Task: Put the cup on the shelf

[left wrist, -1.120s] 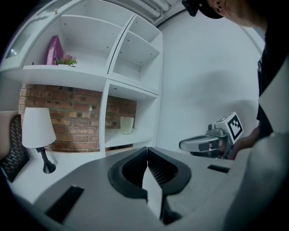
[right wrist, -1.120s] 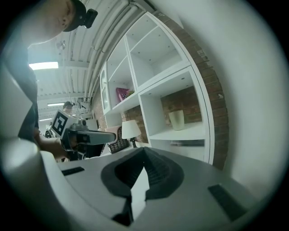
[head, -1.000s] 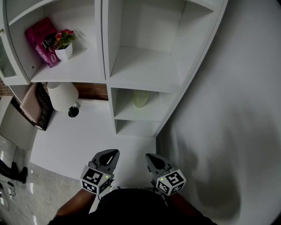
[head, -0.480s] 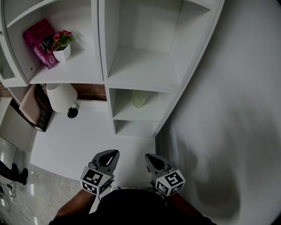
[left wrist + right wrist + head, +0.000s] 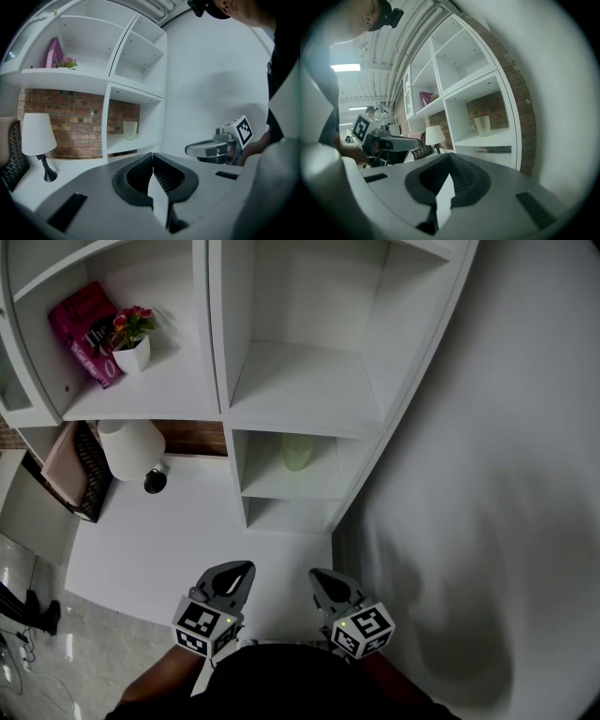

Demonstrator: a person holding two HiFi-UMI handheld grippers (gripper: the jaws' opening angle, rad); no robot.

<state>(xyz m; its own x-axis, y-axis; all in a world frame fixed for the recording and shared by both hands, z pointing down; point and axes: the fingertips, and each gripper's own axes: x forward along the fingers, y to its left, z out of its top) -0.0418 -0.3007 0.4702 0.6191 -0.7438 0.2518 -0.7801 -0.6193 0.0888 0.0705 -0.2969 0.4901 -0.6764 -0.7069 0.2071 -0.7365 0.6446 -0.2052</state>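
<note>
A pale green cup (image 5: 298, 451) stands upright in a low compartment of the white shelf unit (image 5: 309, 381); it also shows in the left gripper view as the cup (image 5: 130, 130) and in the right gripper view as the cup (image 5: 483, 125). My left gripper (image 5: 236, 572) and right gripper (image 5: 323, 577) are held low, close to my body, well short of the shelf. Both are shut with nothing between their jaws. The left gripper (image 5: 152, 157) and the right gripper (image 5: 450, 157) each show the tips meeting.
A white table (image 5: 169, 540) runs under the shelf, carrying a white lamp (image 5: 131, 446). A pink book (image 5: 86, 329) and a small potted flower (image 5: 131, 338) sit on the upper left shelf. A dark woven chair (image 5: 80, 470) stands at the left. A grey wall (image 5: 506, 474) is on the right.
The head view has shifted very slightly; both grippers stay where they were, shut.
</note>
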